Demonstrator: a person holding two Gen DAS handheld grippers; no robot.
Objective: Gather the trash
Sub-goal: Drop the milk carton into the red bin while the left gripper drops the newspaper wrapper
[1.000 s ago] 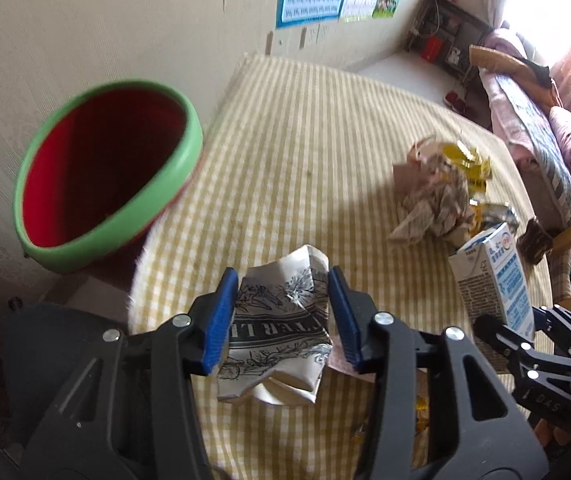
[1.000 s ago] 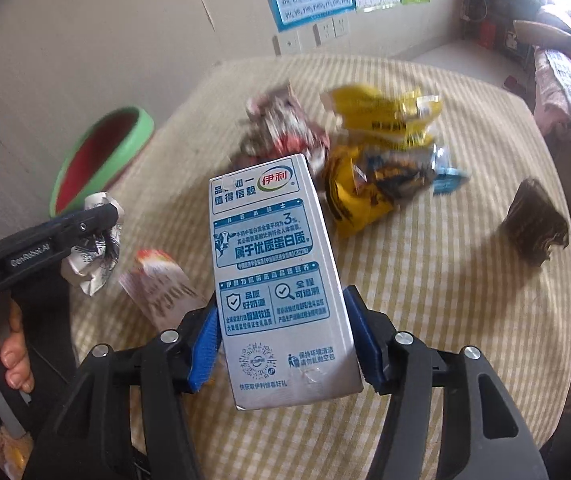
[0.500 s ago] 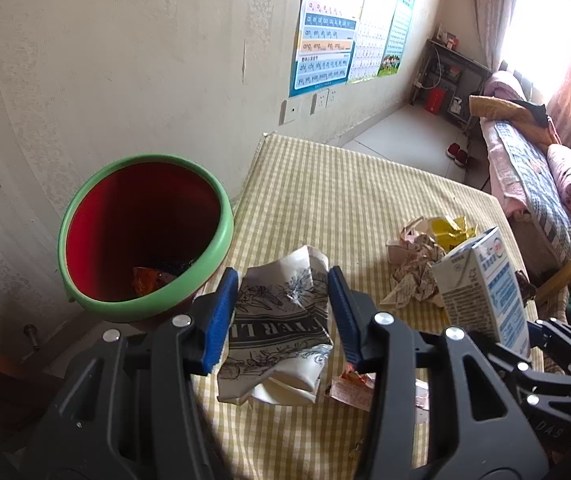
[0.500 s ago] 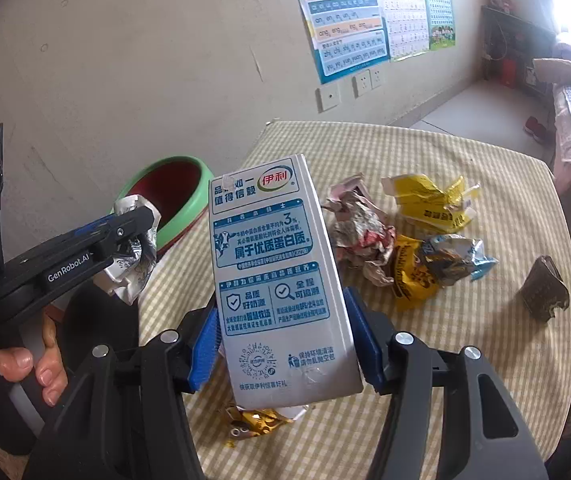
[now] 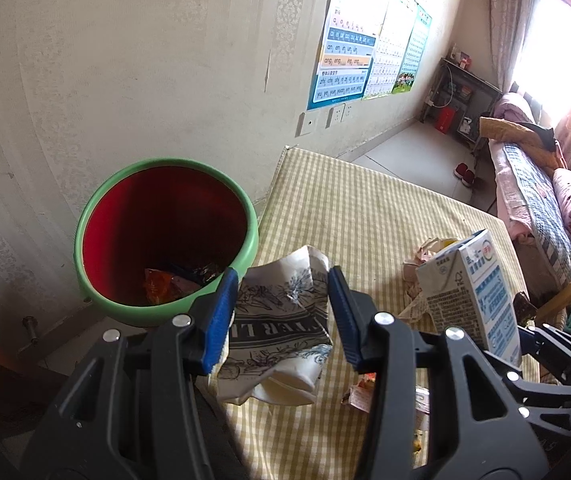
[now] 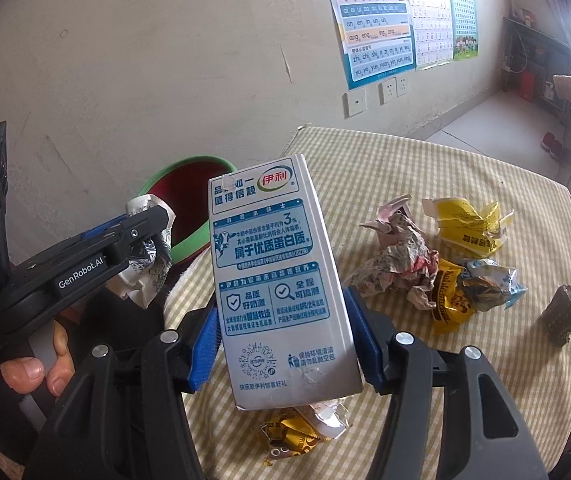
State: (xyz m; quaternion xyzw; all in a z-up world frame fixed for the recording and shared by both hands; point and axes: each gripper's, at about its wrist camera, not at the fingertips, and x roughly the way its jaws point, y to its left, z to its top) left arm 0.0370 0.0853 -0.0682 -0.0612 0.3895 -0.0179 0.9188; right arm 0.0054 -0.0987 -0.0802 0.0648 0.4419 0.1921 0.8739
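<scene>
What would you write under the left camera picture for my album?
Left gripper holds a crumpled paper cup beside the red bin.

Pale patterned wall (image 5: 145, 60) fills upper left of frame. Phonics posters (image 5: 349, 60) upper centre, sockets (image 5: 335, 116) just below them. Dark shelf unit (image 5: 461, 100) upper right (contents too small to tell). Bright curtained window (image 5: 549, 28) at far right, above bed with pink bedding (image 5: 545, 192). Pale floor (image 5: 413, 148) beyond.

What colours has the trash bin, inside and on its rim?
The trash bin is red inside with a green rim, best seen in the left wrist view.
</scene>
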